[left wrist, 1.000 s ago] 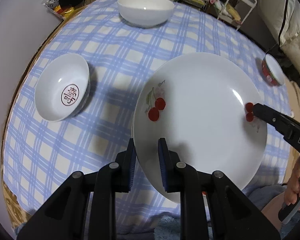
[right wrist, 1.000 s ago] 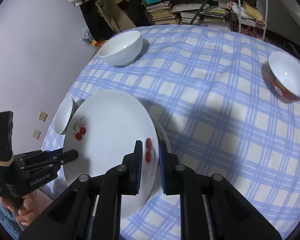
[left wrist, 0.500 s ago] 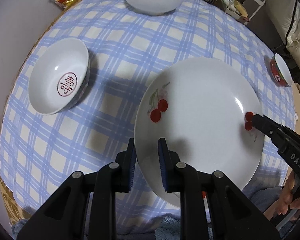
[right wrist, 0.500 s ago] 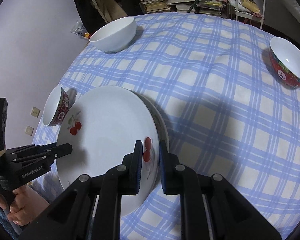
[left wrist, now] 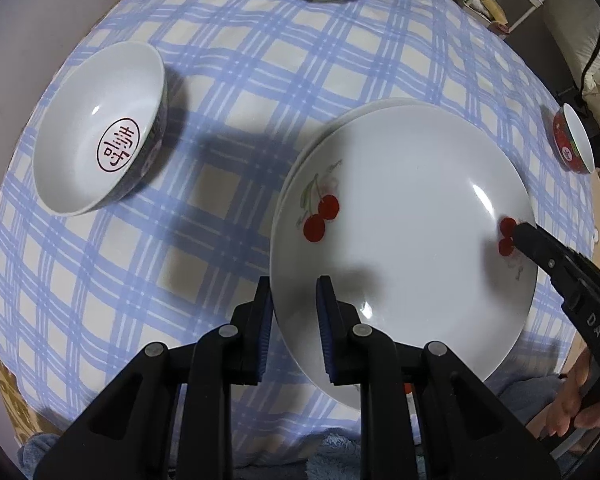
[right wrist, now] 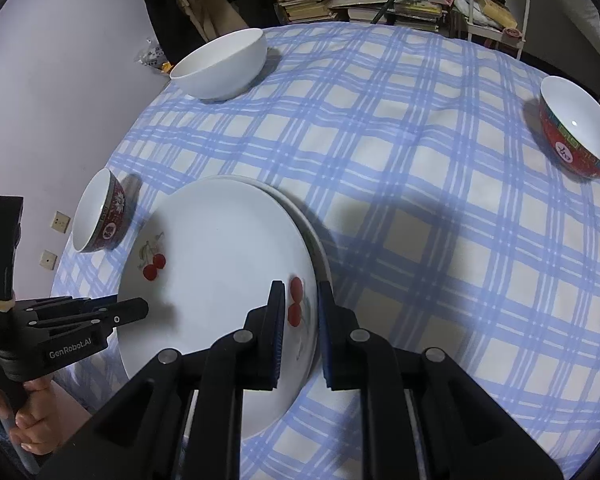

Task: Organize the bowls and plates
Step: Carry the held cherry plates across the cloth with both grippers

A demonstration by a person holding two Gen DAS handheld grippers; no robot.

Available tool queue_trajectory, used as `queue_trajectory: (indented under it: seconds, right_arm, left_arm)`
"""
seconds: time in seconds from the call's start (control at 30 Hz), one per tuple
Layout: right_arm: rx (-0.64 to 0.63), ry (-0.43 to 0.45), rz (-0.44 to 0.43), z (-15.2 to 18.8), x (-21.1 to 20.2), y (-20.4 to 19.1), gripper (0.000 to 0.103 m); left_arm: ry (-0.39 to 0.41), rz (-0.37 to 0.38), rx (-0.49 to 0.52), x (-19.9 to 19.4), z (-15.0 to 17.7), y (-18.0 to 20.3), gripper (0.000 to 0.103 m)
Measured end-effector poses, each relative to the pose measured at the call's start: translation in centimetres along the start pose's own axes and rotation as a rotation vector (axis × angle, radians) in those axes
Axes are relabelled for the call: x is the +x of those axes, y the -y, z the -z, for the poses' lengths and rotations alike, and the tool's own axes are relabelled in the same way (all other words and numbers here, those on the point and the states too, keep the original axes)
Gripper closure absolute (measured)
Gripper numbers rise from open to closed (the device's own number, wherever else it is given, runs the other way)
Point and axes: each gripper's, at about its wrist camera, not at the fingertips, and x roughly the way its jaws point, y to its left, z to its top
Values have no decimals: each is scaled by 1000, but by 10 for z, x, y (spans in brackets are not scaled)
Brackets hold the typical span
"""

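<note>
two plates (left wrist: 404, 216), stacked at the bench's (left wrist: 228, 80) 5 o'clock; both grippers, left (left wrist: 292, 320) and right (right wrist: 298, 320), pinch the top plate's rim with narrow jaws. three bowls (left wrist: 100, 148) around.

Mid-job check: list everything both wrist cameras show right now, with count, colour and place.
cherry plate: 1, white with red cherries, gripped at two rims above the lower plate
lower plate: 1, white, edge showing under the cherry plate
red bowls: 2, red outside, white inside, at opposite table sides
white bowl: 1, far edge
tablecloth: 1, blue and cream check, over the table
books: stack, mixed colours, behind the table
left gripper: black, shut on plate rim
right gripper: black, shut on opposite rim
</note>
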Motion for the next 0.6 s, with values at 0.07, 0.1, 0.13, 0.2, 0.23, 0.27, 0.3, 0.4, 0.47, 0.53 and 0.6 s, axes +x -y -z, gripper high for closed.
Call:
queue_trajectory:
  seconds: [0.07, 0.1, 0.13, 0.2, 0.23, 0.27, 0.3, 0.4, 0.47, 0.53, 0.6]
  right_arm:
    - [-3, 2, 16, 0, 0, -1, 86]
    - [-10, 1, 22, 0, 0, -1, 86]
    - [-12, -1, 25, 0, 1, -1, 86]
    - [-8, -12, 28, 0, 3, 0, 86]
    - [-8, -16, 30, 0, 4, 0, 86]
    - [-9, -19, 32, 0, 5, 1, 86]
    - [-10, -18, 33, 0, 5, 0, 86]
    - [-11, -16, 33, 0, 5, 0, 86]
    - [-17, -19, 40, 0, 6, -1, 86]
    - [-25, -18, 47, 0, 6, -1, 86]
    - [-27, -18, 50, -1, 5, -1, 86]
  left_arm:
    - [9, -14, 14, 0, -1, 3, 83]
    - [15, -28, 27, 0, -1, 5, 83]
    - [16, -37, 33, 1, -2, 6, 83]
    - [20, -51, 41, 1, 0, 9, 83]
    - [20, -52, 40, 1, -1, 10, 83]
    - [20, -50, 39, 2, -1, 10, 83]
    - [20, -48, 36, 2, -1, 10, 83]
    - [19, -39, 27, 1, -1, 7, 83]
    - [20, -38, 27, 1, 0, 7, 83]
    - [20, -40, 29, 0, 0, 7, 83]
    - [19, -44, 31, 0, 1, 8, 83]
